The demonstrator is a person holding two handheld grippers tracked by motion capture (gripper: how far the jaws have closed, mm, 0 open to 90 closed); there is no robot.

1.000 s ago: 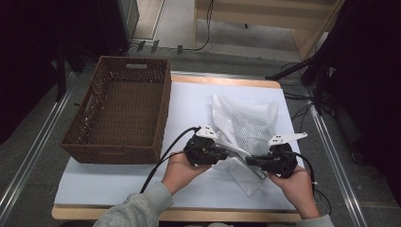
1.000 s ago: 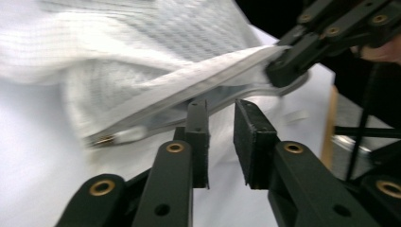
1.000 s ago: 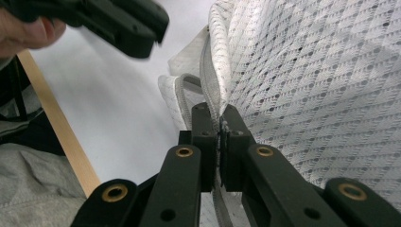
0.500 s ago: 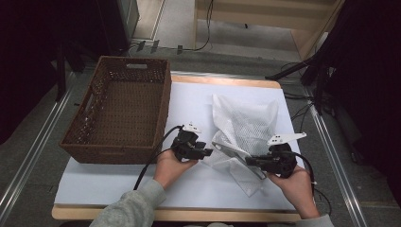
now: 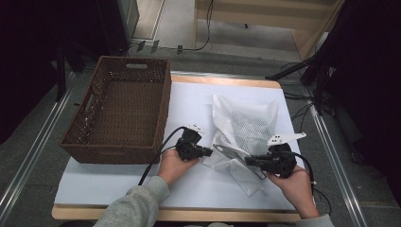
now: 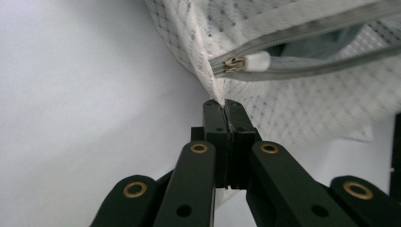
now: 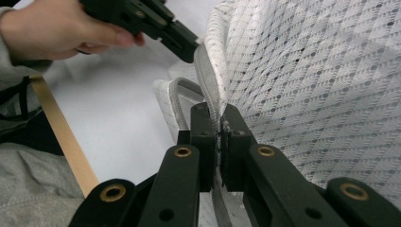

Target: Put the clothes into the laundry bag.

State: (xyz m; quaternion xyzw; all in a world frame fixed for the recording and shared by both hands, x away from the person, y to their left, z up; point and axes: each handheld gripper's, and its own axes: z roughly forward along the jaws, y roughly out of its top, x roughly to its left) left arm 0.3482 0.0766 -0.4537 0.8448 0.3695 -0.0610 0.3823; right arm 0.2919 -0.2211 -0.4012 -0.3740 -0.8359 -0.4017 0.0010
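L gripper (image 6: 226, 106): jaws have just been closing, now pressed together on the corner edge of the mesh bag (image 5: 246, 127), a thin fold of white net between the pads, just below the zipper's end. Same gripper in the high view (image 5: 208, 152), at the bag's near-left corner. R gripper (image 7: 218, 116): jaws pressed tight on the grey zipper tape (image 7: 204, 75) at the bag's mouth, fabric clamped between the pads; in the high view it sits at (image 5: 248, 161), near-right of the bag.

Zipper pull (image 6: 246, 61) is white w/ a brass slider, close to the L pinch; the zip looks partly open, sth grey-blue inside.

Bag lies on the white table cover (image 5: 189, 109), right of the wicker basket (image 5: 120, 111), which looks empty, not touching it.

Handling, my guess: bag is light, soft, floppy; no stiffness, so it'll sag and drape betw. the two pinch pts. Net is thin, could snag or slip out of a shallow bite. Zipper tape and seamed edge are the firmest spots, best hold there, as both grippers do now. Pulling the two apart should tension the mouth; too hard may tear the mesh.
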